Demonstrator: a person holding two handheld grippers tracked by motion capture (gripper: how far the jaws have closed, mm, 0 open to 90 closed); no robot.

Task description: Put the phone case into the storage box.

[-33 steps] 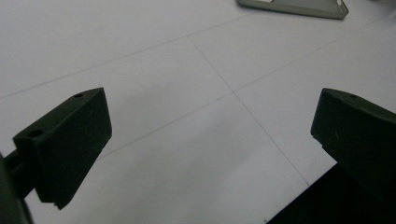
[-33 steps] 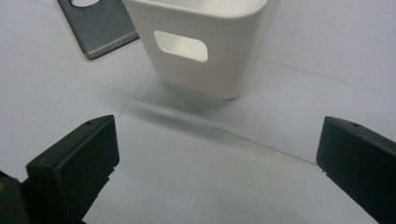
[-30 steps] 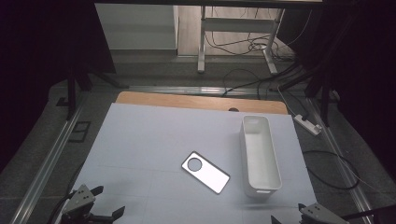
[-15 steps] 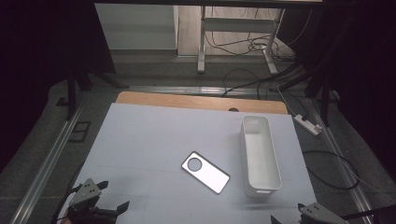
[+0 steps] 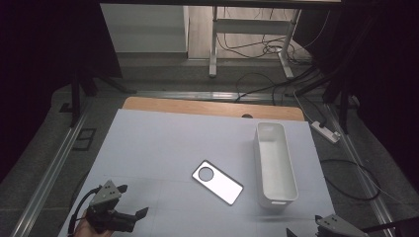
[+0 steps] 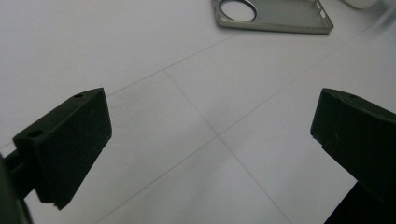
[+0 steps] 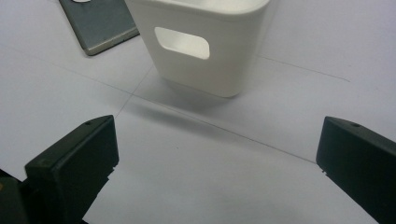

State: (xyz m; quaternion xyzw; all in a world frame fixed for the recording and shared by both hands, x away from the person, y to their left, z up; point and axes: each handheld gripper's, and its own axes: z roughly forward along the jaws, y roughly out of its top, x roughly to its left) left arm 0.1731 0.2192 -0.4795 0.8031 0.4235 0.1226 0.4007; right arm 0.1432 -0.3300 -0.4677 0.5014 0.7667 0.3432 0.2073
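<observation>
- Case point(image 5: 217, 181) lies flat mid-counter, just left of the bin point(image 5: 275, 164), apart from it; likely staged for a pickup.
- Left claw point(image 5: 129, 218) spread wide, empty, low at the near-left corner, aimed toward the case.
- Right claw point(image 7: 219, 163) spread, empty, facing the bin's handle end.
- Counter point(image 5: 163, 143): white sheet, faint grid lines, wood strip at the far edge.
- Room dim; cables on the floor beyond.

The room around my table point(image 5: 163, 148) is dark; light falls from above onto the white surface, which looks evenly lit and slightly bluish. The high view is soft and grainy, its corners nearly black. In my right gripper view the white bin point(image 7: 198, 44) casts a soft shadow toward me. My black jaws sit blurred close up, without detail. I see no harsh glare.
</observation>
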